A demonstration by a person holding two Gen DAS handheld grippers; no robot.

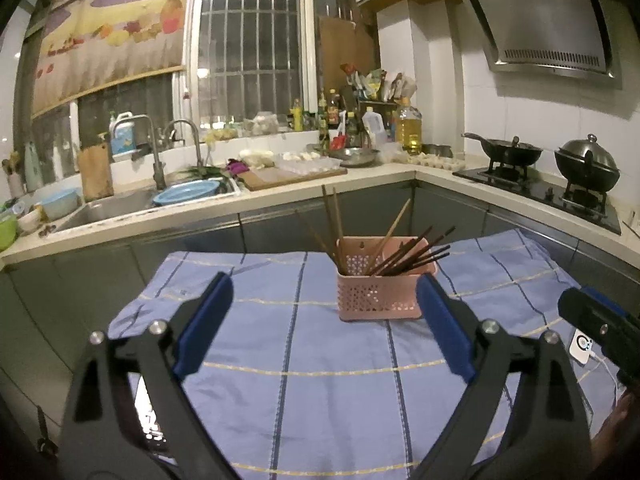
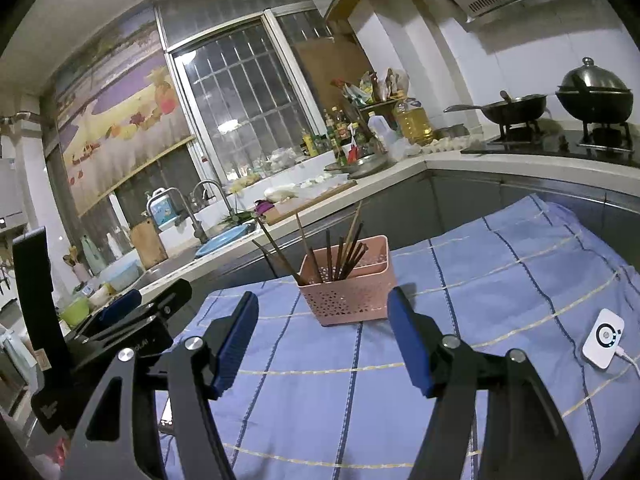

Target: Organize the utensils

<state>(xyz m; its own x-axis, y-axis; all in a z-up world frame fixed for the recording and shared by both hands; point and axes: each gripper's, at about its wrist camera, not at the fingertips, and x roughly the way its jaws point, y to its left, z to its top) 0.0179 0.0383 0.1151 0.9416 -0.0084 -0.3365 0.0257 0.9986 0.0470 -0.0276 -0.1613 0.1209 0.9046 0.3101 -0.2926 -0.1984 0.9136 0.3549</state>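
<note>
A pink perforated basket (image 1: 380, 296) stands on the blue checked cloth (image 1: 288, 360), with several brown chopsticks (image 1: 404, 254) leaning out of it. My left gripper (image 1: 326, 292) hangs open in front of the basket, above the cloth, with nothing between its blue pads (image 1: 208, 320). In the right wrist view the same basket (image 2: 346, 286) and chopsticks (image 2: 340, 252) sit just beyond my right gripper (image 2: 323, 312), which is also open and holds nothing. The other gripper shows at each view's edge: the right one (image 1: 592, 320) and the left one (image 2: 132, 312).
A white device with a cable (image 2: 603, 343) lies on the cloth at the right. Behind the table runs a kitchen counter with a sink (image 1: 116, 204), a blue basin (image 1: 186, 192), a cutting board (image 1: 292, 174), bottles (image 1: 408, 124) and a stove with two pans (image 1: 560, 160).
</note>
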